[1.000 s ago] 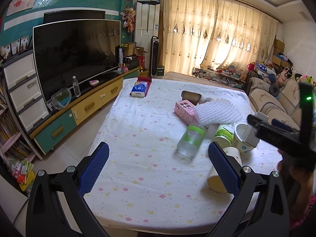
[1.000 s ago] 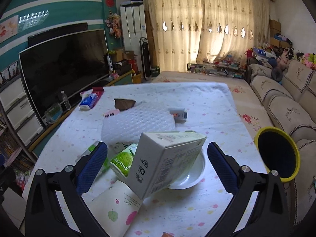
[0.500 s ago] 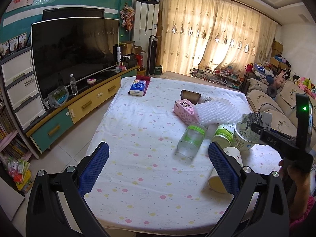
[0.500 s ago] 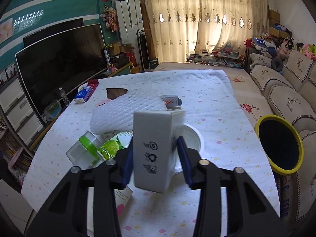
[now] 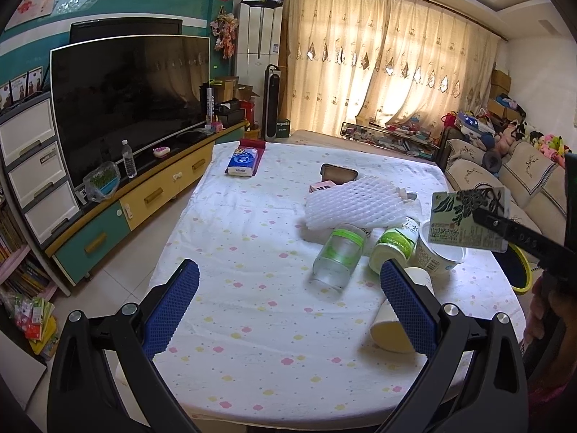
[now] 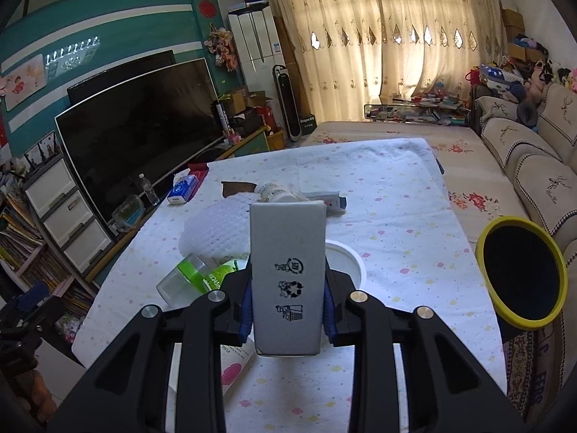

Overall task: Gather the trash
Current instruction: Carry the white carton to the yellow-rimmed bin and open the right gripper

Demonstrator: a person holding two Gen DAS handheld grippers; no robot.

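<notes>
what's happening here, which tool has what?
A person is clearing trash off a cloth-covered table with two handheld tools. The right tool has just closed on a white drink carton and holds it above the table, with a yellow-rimmed bin off to its right. The left tool is open and empty. A clear jar, foam netting, a white tub and a paper cup remain.

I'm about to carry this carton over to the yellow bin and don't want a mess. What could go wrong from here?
The right gripper pinches only the lower part of the carton, so it could tip or slip out. It hangs over the white bowl and could knock it. The yellow bin sits off the table's edge, so an early release would miss.
</notes>
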